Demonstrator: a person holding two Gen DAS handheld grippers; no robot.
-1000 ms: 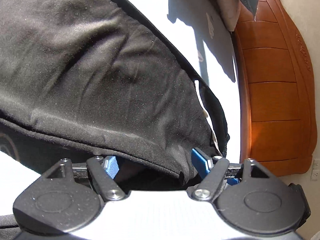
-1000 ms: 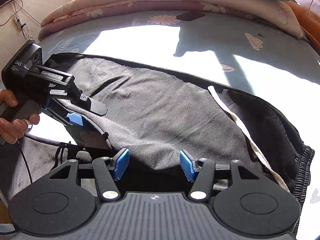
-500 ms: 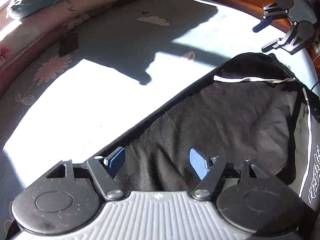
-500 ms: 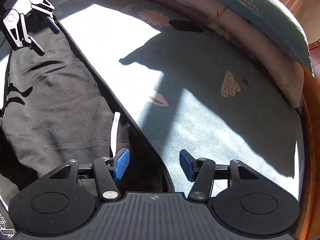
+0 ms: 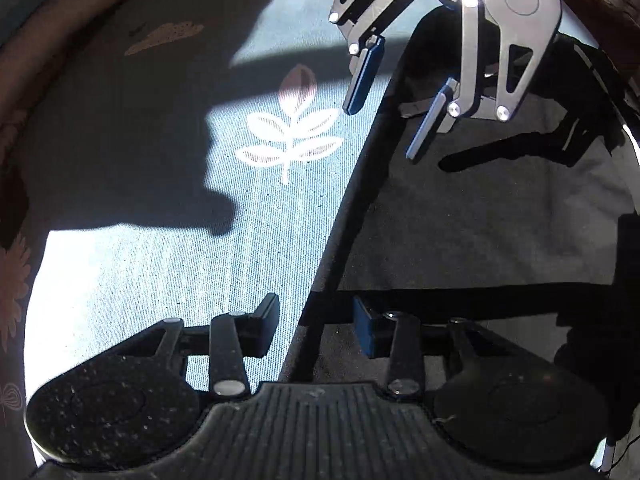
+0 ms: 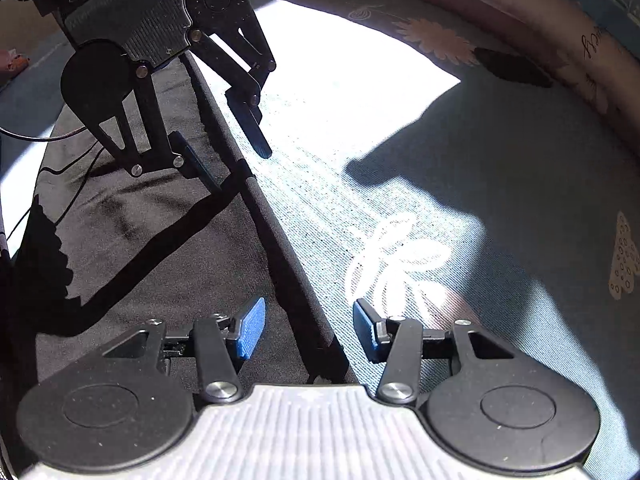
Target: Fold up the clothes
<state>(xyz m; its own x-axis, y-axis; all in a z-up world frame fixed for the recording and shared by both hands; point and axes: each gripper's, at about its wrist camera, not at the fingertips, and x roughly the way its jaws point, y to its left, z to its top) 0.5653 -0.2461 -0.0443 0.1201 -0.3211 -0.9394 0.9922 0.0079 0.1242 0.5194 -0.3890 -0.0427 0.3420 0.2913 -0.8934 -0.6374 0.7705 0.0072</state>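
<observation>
A black garment (image 5: 480,232) lies flat on the bed, its long dark edge running diagonally against the sheet. My left gripper (image 5: 316,322) straddles that edge; its jaws are closing, with the edge between them and a gap at each pad. In the right wrist view the left gripper (image 6: 238,170) hangs over the same edge farther along the garment (image 6: 160,248). My right gripper (image 6: 310,322) also straddles the edge, jaws closing, pads not pressing. It shows at the top of the left wrist view as the right gripper (image 5: 380,134), pointing down.
The blue-grey sheet (image 5: 160,280) with a leaf print (image 6: 396,264) lies in strong sun and shadow beside the garment. A pink quilt roll (image 6: 560,40) lines the far side. A thin cable (image 6: 60,140) trails over the cloth near the left gripper.
Both grippers have swung over to the garment's long edge and come close together, facing each other. Each now has the edge between its jaws, and both jaws have narrowed.
</observation>
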